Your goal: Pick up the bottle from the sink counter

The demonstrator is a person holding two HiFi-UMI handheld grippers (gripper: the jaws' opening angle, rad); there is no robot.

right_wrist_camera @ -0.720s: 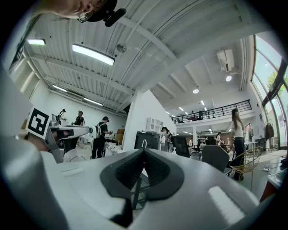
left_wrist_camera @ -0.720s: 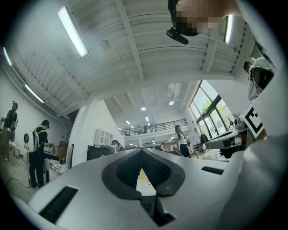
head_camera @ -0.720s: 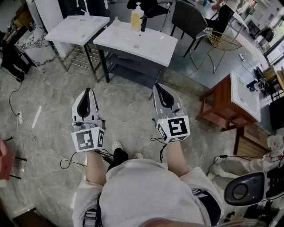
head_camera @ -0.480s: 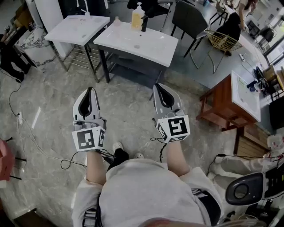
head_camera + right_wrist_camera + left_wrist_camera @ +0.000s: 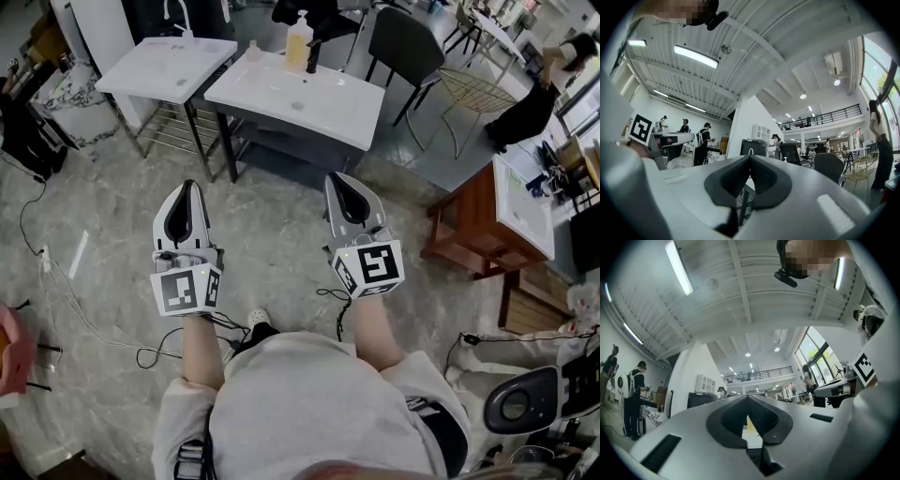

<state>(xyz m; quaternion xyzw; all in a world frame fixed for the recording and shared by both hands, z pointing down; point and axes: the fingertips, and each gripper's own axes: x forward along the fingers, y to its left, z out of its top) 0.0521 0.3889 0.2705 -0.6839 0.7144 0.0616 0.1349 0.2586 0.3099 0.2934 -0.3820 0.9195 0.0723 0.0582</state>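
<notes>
the sink counter (image 5: 347,112) sits slightly lower and nearer in the head view than a moment ago, so the person seems to be walking up to it, though it looks out of reach for now. the left gripper (image 5: 186,187) and right gripper (image 5: 339,179) hang over the floor, well short of the counter. each has its jaws pressed together, empty. the yellowish pump bottle (image 5: 298,42) stands untouched at the counter's back edge, beside the black tap (image 5: 313,58).
</notes>
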